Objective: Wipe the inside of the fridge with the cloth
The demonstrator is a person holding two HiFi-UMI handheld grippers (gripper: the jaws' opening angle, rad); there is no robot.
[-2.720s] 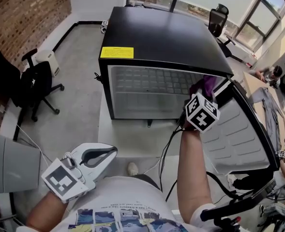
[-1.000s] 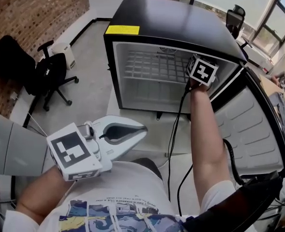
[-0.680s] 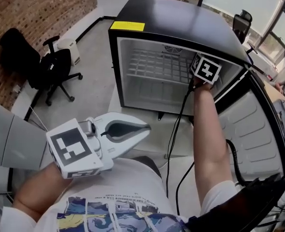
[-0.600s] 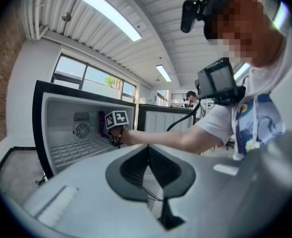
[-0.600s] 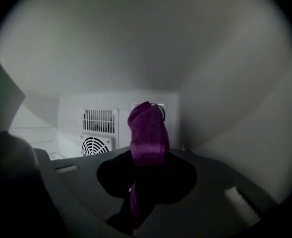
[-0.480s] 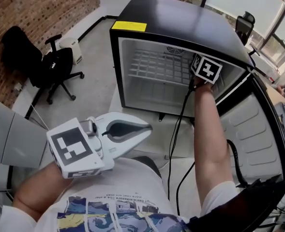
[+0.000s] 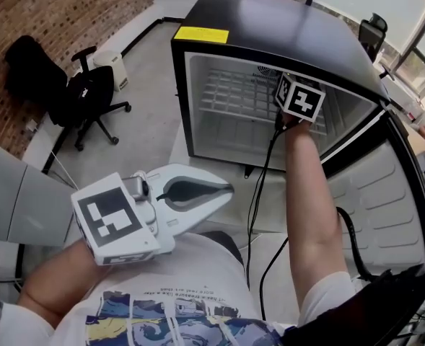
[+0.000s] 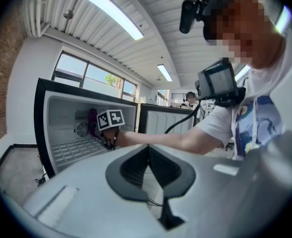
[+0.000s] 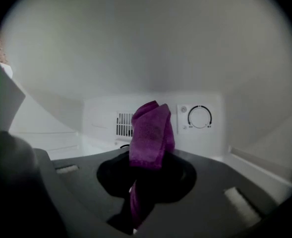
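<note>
Step in hand, as I read it: getting the cloth onto an inner surface of the fridge (image 7: 270,27) to start a wiping stroke. The right gripper (image 9: 146,175) is reached in through the open front, above the wire shelf (image 7: 234,99), facing the back wall.

The purple cloth (image 9: 150,133) stands up out of the jaws as a folded bunch. It looks apart from the back wall, though I can't tell for certain whether it touches.

To do it well:
- Lead with the free bunch of cloth so fabric meets the wall, not the hard jaw tips.
- Press lightly and sweep in overlapping passes: back wall, then sides, then the shelf.
- Go easy round the thermostat dial (image 9: 200,117) and the vent (image 9: 125,124), since a hard shove could turn the dial.
- On the shelf, wipe along the wires so the cloth doesn't snag.
- Keep the pinch firm, as only the lower fold is gripped and drag could pull it loose.

Right jaws: clenched on the lower part of the cloth, with no gap showing beyond the fabric. The rest of the cloth sticks out ahead of them.

Left gripper (image 8: 148,155): held low in front of the person's body, well apart from the fridge. Its jaws are closed together, with nothing between them and touching nothing.

The door (image 7: 385,200) hangs wide open on the right.
</note>
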